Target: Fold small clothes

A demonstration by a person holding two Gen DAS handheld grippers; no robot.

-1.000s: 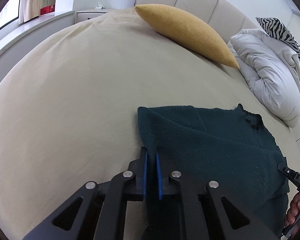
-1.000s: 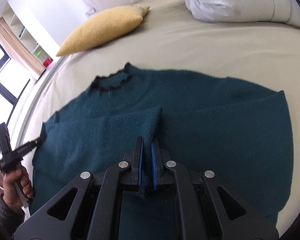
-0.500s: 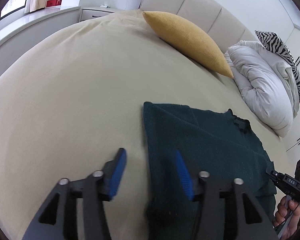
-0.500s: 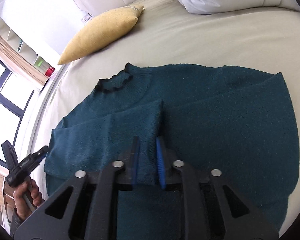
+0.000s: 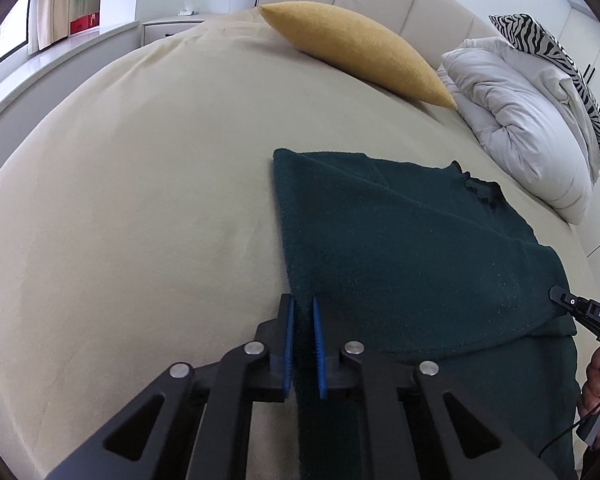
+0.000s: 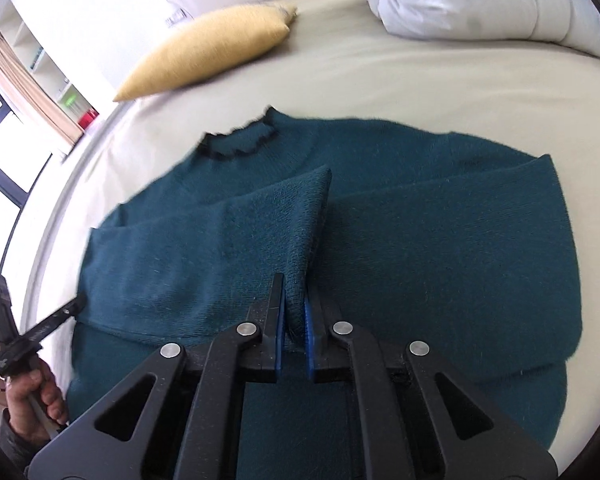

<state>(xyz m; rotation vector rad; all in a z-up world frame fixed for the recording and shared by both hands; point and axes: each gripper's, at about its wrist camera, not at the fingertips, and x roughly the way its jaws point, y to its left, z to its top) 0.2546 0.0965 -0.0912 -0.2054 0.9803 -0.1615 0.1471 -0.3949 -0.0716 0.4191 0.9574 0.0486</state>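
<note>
Left gripper (image 5: pixel 302 344) pinches the teal sweater (image 5: pixel 412 248) at its folded edge. Right gripper (image 6: pixel 294 326) clamps a sleeve fold mid-bed (image 5: pixel 120 200).

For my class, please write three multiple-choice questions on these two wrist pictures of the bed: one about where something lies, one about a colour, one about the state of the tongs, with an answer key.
1. Where does the yellow pillow lie?
A. on the sweater
B. beyond the sweater, near the headboard
C. on the floor

2. What colour is the sweater?
A. dark teal
B. red
C. white

3. What are the right tongs doing?
A. wide open over bare sheet
B. gripping the pillow
C. shut on a fold of the sweater

Key: B, the pillow sits past the collar by the headboard; A, the knit is dark teal throughout; C, teal fabric is pinched between the blue pads.
</note>
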